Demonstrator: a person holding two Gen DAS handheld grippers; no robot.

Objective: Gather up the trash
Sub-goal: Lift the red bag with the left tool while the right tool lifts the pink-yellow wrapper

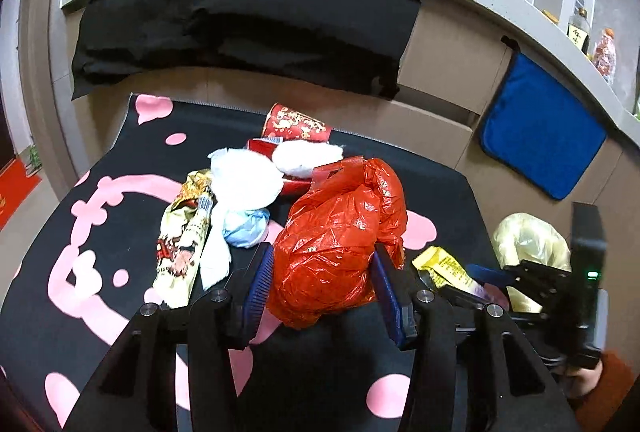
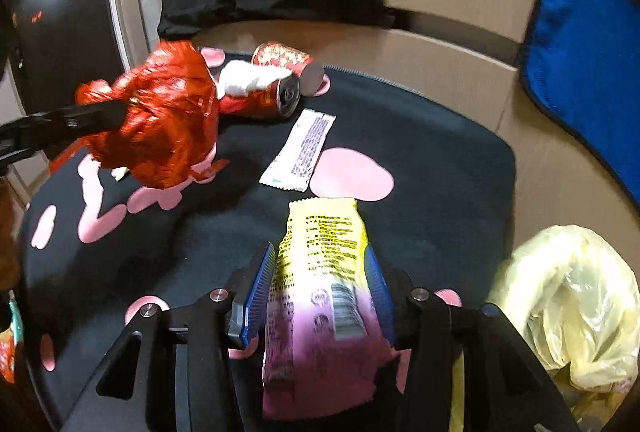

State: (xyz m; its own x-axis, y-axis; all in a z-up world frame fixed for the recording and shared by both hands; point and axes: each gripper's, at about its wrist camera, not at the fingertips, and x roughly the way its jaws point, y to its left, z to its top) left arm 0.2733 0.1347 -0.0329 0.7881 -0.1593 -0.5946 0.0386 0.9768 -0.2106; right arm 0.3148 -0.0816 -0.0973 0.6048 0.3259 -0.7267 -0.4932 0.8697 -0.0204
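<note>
The black mat with pink shapes (image 1: 100, 216) takes up most of the scene and serves as the sorting ground, with the litter heaped toward its far middle so either hand can reach it. Off its right edge sits the pale yellow bin bag (image 2: 568, 296), mouth slumped open and near the right hand, which reads as the place where the rubbish is meant to end up. Next in size is the crumpled red plastic bag (image 1: 340, 244), clamped between the blue pads of the left gripper (image 1: 320, 288) and, in the right wrist view, hanging clear of the mat; it looks to be carried off the pile toward that bin bag. The right gripper (image 2: 320, 288) has its fingers on either side of the yellow and pink snack wrapper (image 2: 320, 296); the pads lie at the wrapper's edges, but I cannot tell whether they press on it (the motion blur does not help). Still on the mat lie a red can (image 2: 276, 94) on its side, a red paper cup (image 1: 296, 124), white tissue wads (image 1: 244, 176), a small blue wad (image 1: 246, 230), a cream snack packet (image 1: 180, 252) and a white sachet (image 2: 300, 152).
</note>
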